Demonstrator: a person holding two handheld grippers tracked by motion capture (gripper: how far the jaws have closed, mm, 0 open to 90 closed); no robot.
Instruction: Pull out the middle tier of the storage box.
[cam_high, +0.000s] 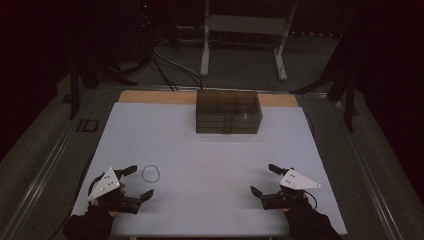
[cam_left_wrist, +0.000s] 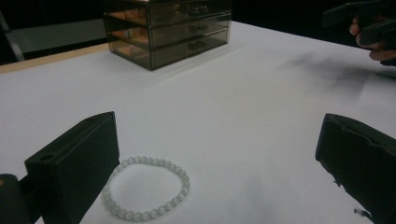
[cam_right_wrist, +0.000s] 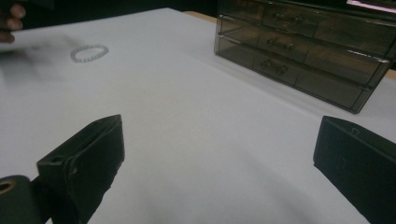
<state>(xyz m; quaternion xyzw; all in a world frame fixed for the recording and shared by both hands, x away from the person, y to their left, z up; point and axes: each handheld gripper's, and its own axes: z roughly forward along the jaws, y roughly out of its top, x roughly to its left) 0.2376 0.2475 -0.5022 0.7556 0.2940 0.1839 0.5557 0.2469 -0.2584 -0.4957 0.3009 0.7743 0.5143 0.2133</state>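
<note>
A bracelet (cam_high: 151, 173) of pale beads lies flat on the white table top (cam_high: 210, 155) at the near left. My left gripper (cam_high: 138, 183) stands open just beside it, jaws wide, nothing between them. In the left gripper view the bracelet (cam_left_wrist: 147, 194) lies close to the left jaw, on the table. My right gripper (cam_high: 264, 179) stands open near the front right, nothing between its jaws. A smoky see-through drawer box (cam_high: 228, 112) with three drawer levels stands at the far middle of the table. In the right gripper view the bracelet (cam_right_wrist: 89, 52) is far off at upper left and the drawer box (cam_right_wrist: 303, 51) at upper right.
A wooden strip (cam_high: 150, 96) runs along the table's far edge behind the white sheet. A metal stand (cam_high: 245, 35) and cables are on the dark floor beyond. The other hand and gripper (cam_left_wrist: 369, 28) appear at the upper right of the left gripper view.
</note>
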